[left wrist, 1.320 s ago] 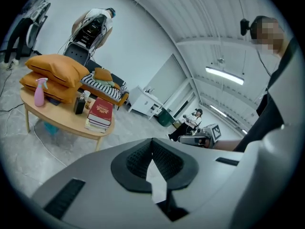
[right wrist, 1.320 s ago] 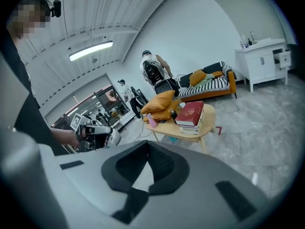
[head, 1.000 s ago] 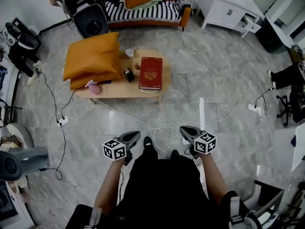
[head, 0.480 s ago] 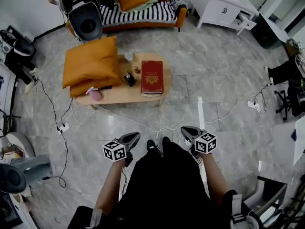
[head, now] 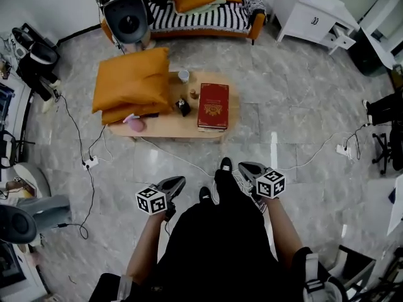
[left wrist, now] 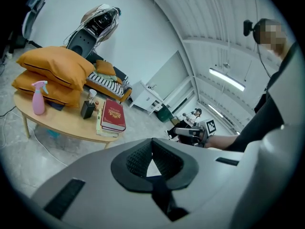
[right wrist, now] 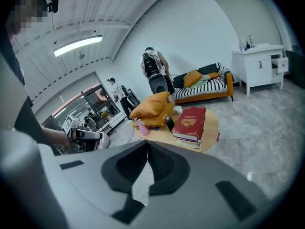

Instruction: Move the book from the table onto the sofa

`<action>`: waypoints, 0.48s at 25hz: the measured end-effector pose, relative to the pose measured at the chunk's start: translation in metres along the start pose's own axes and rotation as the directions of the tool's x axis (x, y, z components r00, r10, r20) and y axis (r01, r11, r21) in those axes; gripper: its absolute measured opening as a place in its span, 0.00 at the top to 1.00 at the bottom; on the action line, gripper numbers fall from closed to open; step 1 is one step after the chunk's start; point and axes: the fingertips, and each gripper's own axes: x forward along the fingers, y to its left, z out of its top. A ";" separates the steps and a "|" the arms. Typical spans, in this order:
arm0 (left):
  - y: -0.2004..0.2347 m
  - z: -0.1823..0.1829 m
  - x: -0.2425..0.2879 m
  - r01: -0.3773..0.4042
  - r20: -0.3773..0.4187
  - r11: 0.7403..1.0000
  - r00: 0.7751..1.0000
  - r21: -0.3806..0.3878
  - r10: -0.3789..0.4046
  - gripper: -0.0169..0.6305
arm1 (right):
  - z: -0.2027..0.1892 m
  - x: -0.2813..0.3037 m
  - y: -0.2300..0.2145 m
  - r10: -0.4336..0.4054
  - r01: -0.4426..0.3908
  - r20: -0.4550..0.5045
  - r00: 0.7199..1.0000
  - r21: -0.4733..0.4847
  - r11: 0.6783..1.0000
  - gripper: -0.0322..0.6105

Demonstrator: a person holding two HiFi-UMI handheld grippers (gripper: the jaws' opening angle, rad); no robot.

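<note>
A thick red book (head: 213,104) lies on top of a small stack at the right end of the low wooden table (head: 169,126); it also shows as the red book (left wrist: 113,116) and the red book (right wrist: 190,120) in the gripper views. The striped sofa (head: 199,19) stands beyond the table. My left gripper (head: 177,182) and right gripper (head: 244,168) are held in front of the person's body, well short of the table. Both are shut with nothing between the jaws.
Two orange cushions (head: 133,82) cover the table's left half, with a pink spray bottle (head: 135,123), a dark bottle (head: 183,107) and a white cup (head: 183,75) beside them. Cables (head: 182,159) trail over the floor before the table. A white cabinet (head: 313,15) stands at the back right.
The table and book have come nearer and shifted right in the head view as the person steps forward. Both grippers stay shut and level in front of the body.
</note>
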 end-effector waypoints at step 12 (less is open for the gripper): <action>0.031 0.072 0.058 -0.095 0.023 0.993 0.995 -0.068 0.097 0.96 | 0.063 0.052 -0.078 0.066 -0.065 -0.022 0.998 0.032 0.997 0.94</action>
